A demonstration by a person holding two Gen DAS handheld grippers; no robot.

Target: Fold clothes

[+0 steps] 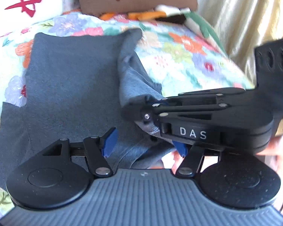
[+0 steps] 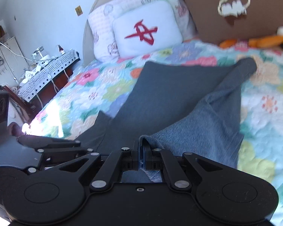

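floral quilt (image 2: 107, 86) on bed carries grey garment (image 1: 69, 86), spread flat. right gripper (image 2: 141, 156): jaws closed, pinching garment's lifted edge. left gripper (image 1: 144, 143): jaws wide apart over garment, gripping nothing.

Left gripper (image 1: 144, 144) – black linkages, blue pads, silver screws, ribbed grey base; right gripper (image 2: 141, 157) black, marked "DAS".

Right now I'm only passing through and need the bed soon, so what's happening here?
A person is folding a grey garment spread on the floral quilt, using two handheld grippers. The right gripper is shut on the garment's right edge and has it lifted and pulled over the flat part. The left gripper is open just above the near end of the cloth, holding nothing. The fold is only partly done.
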